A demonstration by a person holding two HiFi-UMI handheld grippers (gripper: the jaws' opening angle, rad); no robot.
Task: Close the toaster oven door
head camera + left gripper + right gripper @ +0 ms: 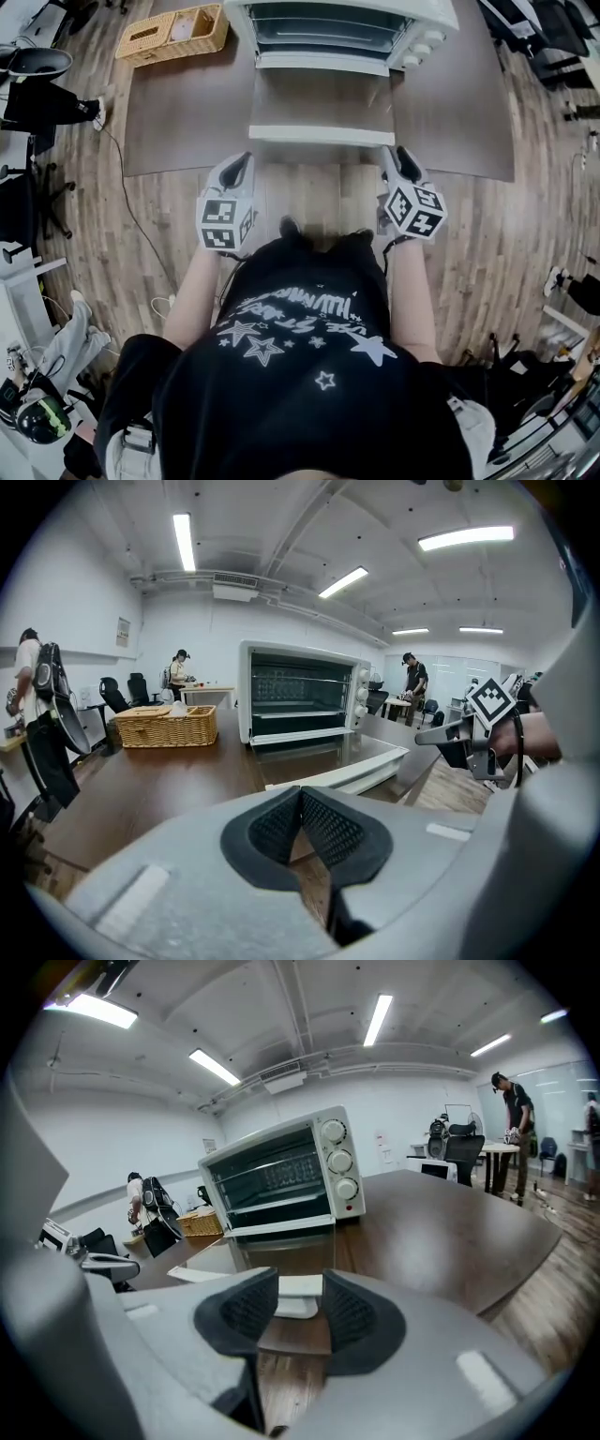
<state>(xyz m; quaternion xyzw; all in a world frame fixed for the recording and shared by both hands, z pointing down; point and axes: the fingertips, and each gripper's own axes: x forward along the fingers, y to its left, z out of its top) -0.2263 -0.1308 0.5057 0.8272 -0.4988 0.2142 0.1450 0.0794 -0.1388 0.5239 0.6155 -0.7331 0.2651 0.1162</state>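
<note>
- Wood-plank floor (525,216) all round, with office chairs (37,66) and a loose cable (131,206) on the left. Other people stand at far desks (412,677).
- Dark brown worktop (187,112), its near edge in front of the person.
- Person's black shirt (309,375) fills the bottom of the head view. It has white stars and a line of lettering that is upside down and not readable.
- White toaster oven (422,37) stands at the far middle of the worktop with the racks showing inside.
- Oven door (319,98) is fully down, lying flat toward the person. Its white handle (319,136) is close to the worktop's near edge.
- Wicker basket (173,33) sits on the worktop left of the oven, well apart from the door, with something pale inside.
- Left gripper (244,161) is off the near edge of the worktop, near the door's left front corner and not touching it. Its pad tips are pressed together with nothing between them.
- Right gripper (397,155) is just beside the door's right front corner. Its jaws are a small way apart and hold nothing. In the right gripper view the handle shows through the gap, beyond the tips.
- Marker cubes (225,223) on both grippers carry black-and-white square codes and no words.
- Three knobs (336,1160) run down the oven's right side, with a red dot below them. The markings around them are too small to read.
</note>
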